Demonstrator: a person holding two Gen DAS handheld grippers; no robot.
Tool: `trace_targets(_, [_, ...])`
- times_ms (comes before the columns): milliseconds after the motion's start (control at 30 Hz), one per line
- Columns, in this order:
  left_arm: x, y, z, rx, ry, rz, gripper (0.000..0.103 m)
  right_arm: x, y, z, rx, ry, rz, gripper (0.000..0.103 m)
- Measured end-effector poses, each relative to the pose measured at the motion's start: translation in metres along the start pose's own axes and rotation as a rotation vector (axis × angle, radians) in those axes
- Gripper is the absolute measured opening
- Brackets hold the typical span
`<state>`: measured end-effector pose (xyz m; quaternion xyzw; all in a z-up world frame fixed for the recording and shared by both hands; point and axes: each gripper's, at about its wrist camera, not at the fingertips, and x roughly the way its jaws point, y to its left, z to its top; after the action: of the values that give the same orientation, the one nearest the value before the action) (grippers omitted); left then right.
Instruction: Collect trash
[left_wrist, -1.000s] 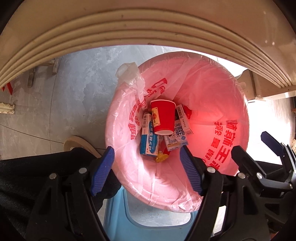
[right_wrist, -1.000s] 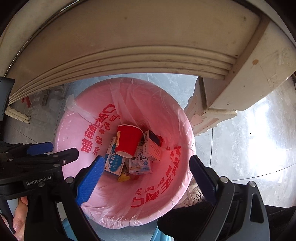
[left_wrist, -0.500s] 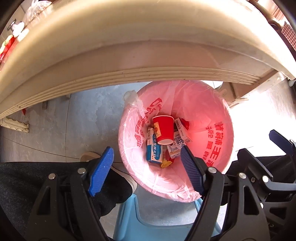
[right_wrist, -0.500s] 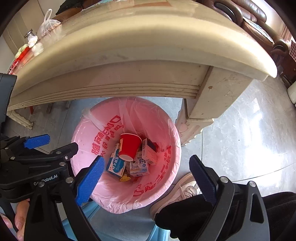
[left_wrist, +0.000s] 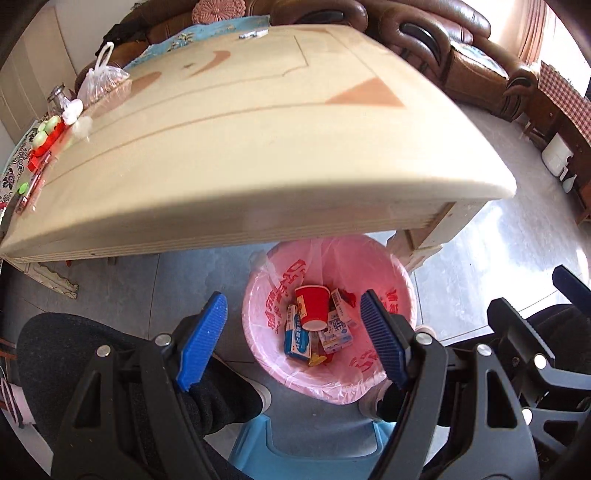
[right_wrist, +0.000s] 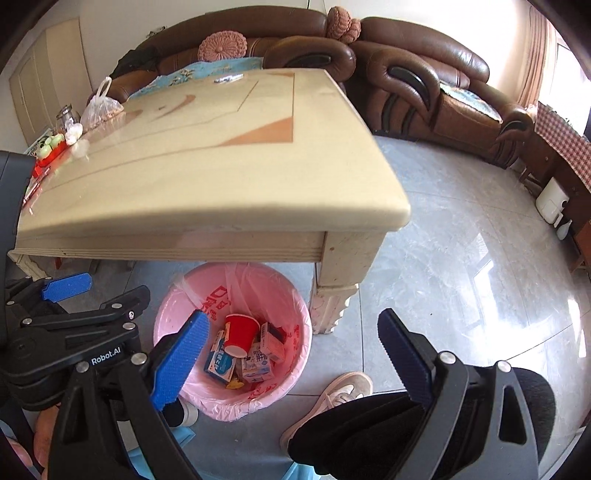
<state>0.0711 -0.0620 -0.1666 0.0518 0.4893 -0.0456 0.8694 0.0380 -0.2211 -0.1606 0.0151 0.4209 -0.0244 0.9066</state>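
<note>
A bin lined with a pink bag (left_wrist: 384, 280) (right_wrist: 184, 302) stands on the floor under the table's near edge. In it lie a red paper cup (left_wrist: 312, 306) (right_wrist: 240, 334) and several small cartons (left_wrist: 297, 332) (right_wrist: 221, 363). My left gripper (left_wrist: 295, 336) is open and empty, high above the bin. My right gripper (right_wrist: 295, 358) is open and empty, above the bin's right side. The left gripper also shows at the left of the right wrist view (right_wrist: 74, 317).
A beige table (left_wrist: 258, 129) (right_wrist: 207, 155) carries a plastic bag (left_wrist: 101, 79), a jar and small items at its far left. Brown sofas (right_wrist: 424, 81) stand behind. A blue stool (left_wrist: 303, 450) and the person's legs and shoes (right_wrist: 343, 387) are below.
Both grippers have risen well away from the bin, from just over its mouth to above table height. The table top and the room have come into view. Both stay open.
</note>
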Motion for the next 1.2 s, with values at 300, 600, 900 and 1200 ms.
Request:
trace_targets(300, [-0.095,-0.004,0.011,-0.037,-0.234,0.025,0.073,-0.097,-0.003,0.024,-0.008,-0.23,-0.066,0.092])
trace_targets(600, [-0.173,0.001,0.012,-0.084,-0.42,0.015,0.084,-0.18,-0.003,0.036,-0.004,-0.412,-0.105,0.096])
trace_targets(900, [-0.215,0.001,0.007,-0.117,-0.511,0.064,0.094,-0.218,-0.003,0.033,0.016,-0.471,-0.12,0.096])
trace_targets(1200, [-0.225,0.005,0.004,-0.113,-0.492,0.059,0.095,-0.228,0.0,0.033,0.017,-0.476,-0.139,0.096])
